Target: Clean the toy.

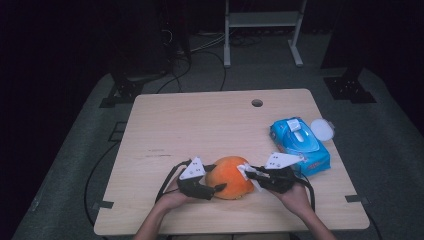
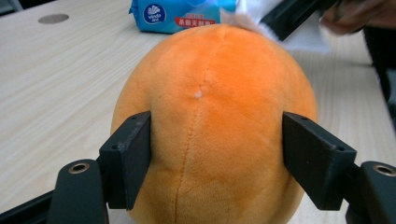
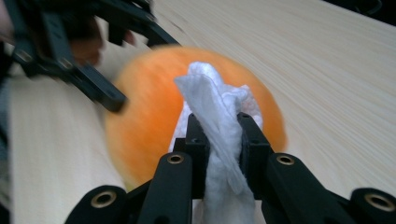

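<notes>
Where the desk's [image 1: 165, 125] near edge runs, a round orange plush toy [image 1: 231, 177] is set between both claws. Its sides are flanked by the left claw [image 2: 217, 156]; whether the pads press the plush or stand just clear cannot be told. A crumpled white wipe [image 3: 219, 116] is pinched in the clenched right claw [image 3: 223, 140] and laid against the toy's top. Just beside, on the right, a blue wet-wipe packet [image 1: 300, 145] is seen lying flat.
</notes>
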`<state>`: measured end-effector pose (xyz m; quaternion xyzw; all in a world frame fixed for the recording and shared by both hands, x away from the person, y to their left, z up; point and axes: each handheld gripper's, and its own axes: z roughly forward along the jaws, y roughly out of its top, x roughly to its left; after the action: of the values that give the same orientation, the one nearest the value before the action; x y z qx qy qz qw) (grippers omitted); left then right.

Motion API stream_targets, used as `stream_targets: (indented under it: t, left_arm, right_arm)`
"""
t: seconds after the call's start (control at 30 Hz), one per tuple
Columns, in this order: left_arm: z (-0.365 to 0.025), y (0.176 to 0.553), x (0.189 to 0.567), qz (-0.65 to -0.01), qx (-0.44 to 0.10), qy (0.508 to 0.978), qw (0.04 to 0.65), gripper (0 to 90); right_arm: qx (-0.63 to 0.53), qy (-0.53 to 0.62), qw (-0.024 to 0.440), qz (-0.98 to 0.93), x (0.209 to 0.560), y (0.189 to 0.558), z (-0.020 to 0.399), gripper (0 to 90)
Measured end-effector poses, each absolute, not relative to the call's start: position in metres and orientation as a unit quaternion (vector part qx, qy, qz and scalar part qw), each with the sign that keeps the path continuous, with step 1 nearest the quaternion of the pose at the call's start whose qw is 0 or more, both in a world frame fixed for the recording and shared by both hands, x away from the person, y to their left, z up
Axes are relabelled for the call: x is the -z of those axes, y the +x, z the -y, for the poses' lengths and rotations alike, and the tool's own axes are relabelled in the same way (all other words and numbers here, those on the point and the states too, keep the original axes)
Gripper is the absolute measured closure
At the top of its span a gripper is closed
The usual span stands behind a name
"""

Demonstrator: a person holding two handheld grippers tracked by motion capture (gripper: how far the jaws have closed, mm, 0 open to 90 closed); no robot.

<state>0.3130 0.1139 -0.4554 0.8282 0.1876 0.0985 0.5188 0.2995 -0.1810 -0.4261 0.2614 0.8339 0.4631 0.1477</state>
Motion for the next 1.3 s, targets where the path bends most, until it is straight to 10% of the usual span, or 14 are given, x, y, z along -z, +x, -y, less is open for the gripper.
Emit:
stream_targets:
  t: [0.83, 1.07, 1.3]
  left_arm:
    - [-0.088, 0.303, 0.446, -0.174, -0.131, 0.835, 0.505, 26.0]
    - [-0.105, 0.31, 0.445, -0.187, -0.124, 0.825, 0.518, 10.9]
    - [-0.095, 0.311, 0.449, -0.187, -0.123, 0.837, 0.5, 25.6]
  right_arm:
    - [-0.5, 0.22, 0.144, -0.825, 0.42, 0.283, 0.16, 76.7]
    - [-0.483, 0.23, 0.161, -0.829, 0.424, 0.289, 0.166, 76.9]
    - [-0.489, 0.235, 0.155, -0.826, 0.422, 0.289, 0.164, 76.7]
